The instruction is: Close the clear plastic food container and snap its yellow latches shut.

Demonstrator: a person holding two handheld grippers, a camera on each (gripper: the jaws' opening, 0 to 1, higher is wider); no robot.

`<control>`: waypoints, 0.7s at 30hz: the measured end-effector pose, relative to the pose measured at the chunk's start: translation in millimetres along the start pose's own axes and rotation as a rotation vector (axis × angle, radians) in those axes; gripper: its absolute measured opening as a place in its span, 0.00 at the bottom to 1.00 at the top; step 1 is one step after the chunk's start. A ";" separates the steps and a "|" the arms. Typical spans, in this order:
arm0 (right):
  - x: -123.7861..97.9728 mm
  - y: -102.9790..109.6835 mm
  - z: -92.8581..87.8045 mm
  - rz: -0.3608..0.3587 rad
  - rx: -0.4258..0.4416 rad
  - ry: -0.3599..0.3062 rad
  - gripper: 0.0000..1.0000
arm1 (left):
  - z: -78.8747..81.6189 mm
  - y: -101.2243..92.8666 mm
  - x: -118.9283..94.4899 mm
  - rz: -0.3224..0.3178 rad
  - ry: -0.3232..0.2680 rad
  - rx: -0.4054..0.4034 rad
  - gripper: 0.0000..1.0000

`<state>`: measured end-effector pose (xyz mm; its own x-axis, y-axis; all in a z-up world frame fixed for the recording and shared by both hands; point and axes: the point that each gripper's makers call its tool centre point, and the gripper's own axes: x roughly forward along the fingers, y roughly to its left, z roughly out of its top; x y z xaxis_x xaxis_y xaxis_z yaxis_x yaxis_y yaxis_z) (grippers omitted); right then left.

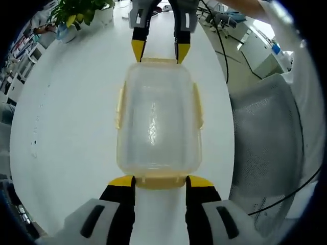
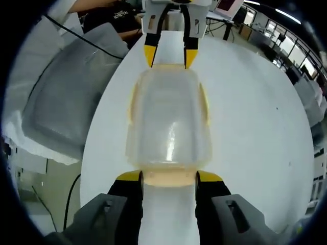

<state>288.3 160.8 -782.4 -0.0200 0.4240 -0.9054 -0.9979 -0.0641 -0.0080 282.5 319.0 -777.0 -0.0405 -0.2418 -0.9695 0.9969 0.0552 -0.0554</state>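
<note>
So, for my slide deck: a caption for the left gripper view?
Two grippers, left and right, at opposite end latches of a clear container on a white table.

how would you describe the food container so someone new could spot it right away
On the round white table, the container lies in the middle, between the left gripper and the right gripper, each at one short end. It is a clear plastic box with pale yellow latches on its sides.

The place looks like an office or lab. A round white table (image 1: 66,127) carries a potted plant (image 1: 82,13) at its far edge. Mesh chairs (image 1: 265,138) and desks (image 2: 240,23) stand around it.
</note>
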 end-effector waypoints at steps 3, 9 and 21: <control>1.6 0.0 1.6 0.004 -0.003 0.006 0.36 | -1.7 -0.5 -1.1 0.000 0.001 0.000 0.33; 0.3 -0.4 2.9 0.002 -0.003 0.009 0.36 | -3.8 -0.8 -2.5 0.003 0.006 -0.001 0.33; 0.6 -0.5 0.1 -0.003 -0.003 0.021 0.37 | -4.7 -0.9 -1.4 0.006 0.026 0.032 0.34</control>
<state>288.8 161.2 -783.0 -0.0160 0.4049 -0.9142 -0.9978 -0.0658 -0.0116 281.4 323.9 -776.7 -0.0355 -0.2159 -0.9758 0.9988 0.0258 -0.0421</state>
